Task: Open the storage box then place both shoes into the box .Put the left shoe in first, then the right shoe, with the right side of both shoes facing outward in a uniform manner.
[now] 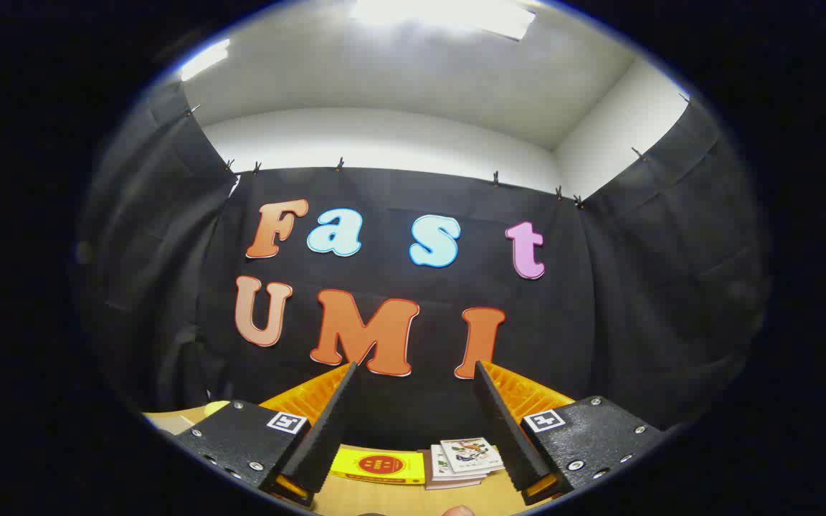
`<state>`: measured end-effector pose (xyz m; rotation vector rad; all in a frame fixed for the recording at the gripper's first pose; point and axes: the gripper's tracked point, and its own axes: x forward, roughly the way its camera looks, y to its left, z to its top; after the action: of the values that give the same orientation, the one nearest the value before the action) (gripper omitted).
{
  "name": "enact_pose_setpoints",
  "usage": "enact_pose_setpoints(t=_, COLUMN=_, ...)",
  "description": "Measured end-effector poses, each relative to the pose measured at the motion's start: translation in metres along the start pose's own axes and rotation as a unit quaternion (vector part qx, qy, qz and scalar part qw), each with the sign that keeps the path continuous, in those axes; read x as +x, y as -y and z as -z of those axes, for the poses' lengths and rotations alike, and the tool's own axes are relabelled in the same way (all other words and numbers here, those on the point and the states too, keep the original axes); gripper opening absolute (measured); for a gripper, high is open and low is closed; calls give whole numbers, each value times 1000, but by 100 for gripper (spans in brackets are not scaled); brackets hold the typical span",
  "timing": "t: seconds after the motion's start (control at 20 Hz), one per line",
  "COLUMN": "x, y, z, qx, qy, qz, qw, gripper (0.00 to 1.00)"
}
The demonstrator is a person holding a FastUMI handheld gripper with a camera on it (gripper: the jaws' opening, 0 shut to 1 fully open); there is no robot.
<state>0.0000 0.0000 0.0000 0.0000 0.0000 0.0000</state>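
Note:
My gripper (414,373) is held high and tilted upward toward the booth's black cloth wall, its two fingers (323,423) spread wide apart with nothing between them. Far below, between the fingers, a strip of wooden table (384,494) is visible.
On the table below the fingers lie a flat yellow box (378,466) and a small stack of picture cards (464,459) beside it. A fingertip of a person's hand (457,511) peeks in at the near table edge. Black cloth walls close in on three sides.

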Motion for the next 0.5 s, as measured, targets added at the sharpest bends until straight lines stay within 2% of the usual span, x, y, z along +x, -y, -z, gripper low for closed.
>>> enact_pose_setpoints(t=0.15, x=8, y=-20, z=0, qx=12, qy=-10, qz=-10, qw=1000, gripper=98)
enact_pose_setpoints(t=0.5, x=8, y=-35, z=13, qx=11, qy=-40, qz=-19, qw=999, gripper=98)
